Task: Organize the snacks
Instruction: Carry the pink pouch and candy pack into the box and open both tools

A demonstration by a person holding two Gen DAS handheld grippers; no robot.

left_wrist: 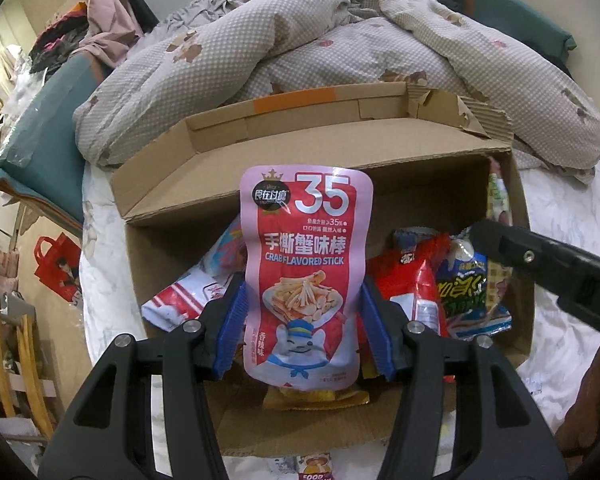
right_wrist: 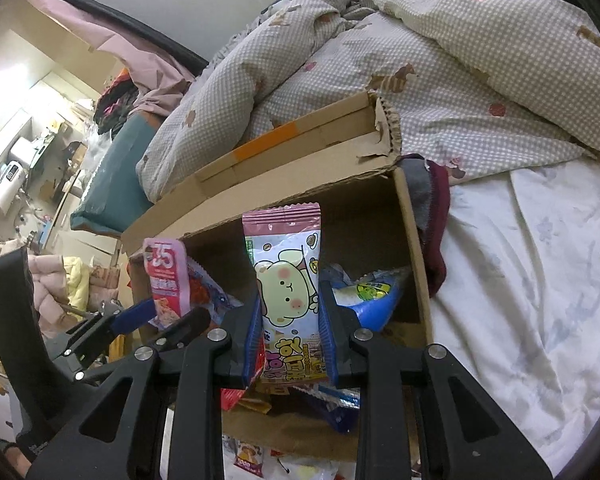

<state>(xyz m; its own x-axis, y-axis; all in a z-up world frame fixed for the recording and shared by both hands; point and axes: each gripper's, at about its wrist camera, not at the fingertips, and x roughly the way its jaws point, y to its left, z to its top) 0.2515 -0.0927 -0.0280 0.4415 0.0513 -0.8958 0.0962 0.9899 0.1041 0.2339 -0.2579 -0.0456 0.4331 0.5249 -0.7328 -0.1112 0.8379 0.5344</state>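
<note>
My left gripper [left_wrist: 302, 292] is shut on a pink and red crab-flavored stick pouch [left_wrist: 304, 240], which stands upright between the blue pads above an open cardboard box [left_wrist: 180, 208]. Inside the box lie several snack packets, among them a red one [left_wrist: 412, 280] and a blue one [left_wrist: 468, 288]. In the right wrist view, my right gripper [right_wrist: 290, 304] is shut on a pink and white packet with a cartoon bear [right_wrist: 286, 264], held over the same box [right_wrist: 414, 248]. The left gripper [right_wrist: 160, 316] with its pouch [right_wrist: 166, 276] shows at the left there.
The box sits on a bed with a white sheet [right_wrist: 540, 280]; a checked quilt [left_wrist: 340, 60] is heaped behind it. A dark red cloth [right_wrist: 436, 220] lies against the box's right wall. Loose packets [right_wrist: 248, 460] lie in front of the box. A cluttered floor lies to the left.
</note>
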